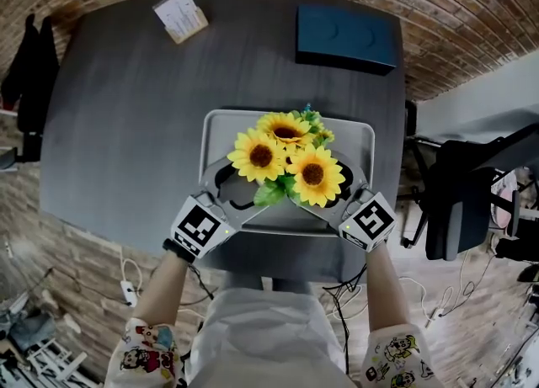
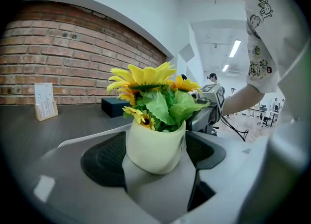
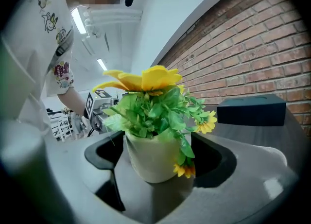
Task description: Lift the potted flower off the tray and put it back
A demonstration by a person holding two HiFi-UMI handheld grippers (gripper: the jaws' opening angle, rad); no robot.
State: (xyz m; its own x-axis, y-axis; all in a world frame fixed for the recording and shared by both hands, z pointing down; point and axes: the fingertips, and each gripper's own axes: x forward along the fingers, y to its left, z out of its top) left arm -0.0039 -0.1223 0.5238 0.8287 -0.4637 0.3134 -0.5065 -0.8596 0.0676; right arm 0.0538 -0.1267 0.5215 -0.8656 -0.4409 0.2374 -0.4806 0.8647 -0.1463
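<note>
A cream pot (image 2: 155,145) of yellow sunflowers (image 1: 286,159) stands over the pale grey tray (image 1: 223,130) at the table's near edge. My left gripper (image 1: 236,186) reaches in from the near left and my right gripper (image 1: 333,193) from the near right, facing each other. In the left gripper view the pot sits between the wide jaws, with the black pads (image 2: 104,160) close beside its sides. The right gripper view shows the same pot (image 3: 153,157) between that gripper's wide jaws, with a narrow gap at each pad (image 3: 214,160). Whether the pot's base rests on the tray is hidden.
A dark blue box (image 1: 345,34) lies at the far right of the grey table (image 1: 126,108), and a small card stand (image 1: 180,14) is at the far left. A black chair (image 1: 459,201) stands off the table's right side. Cables lie on the floor.
</note>
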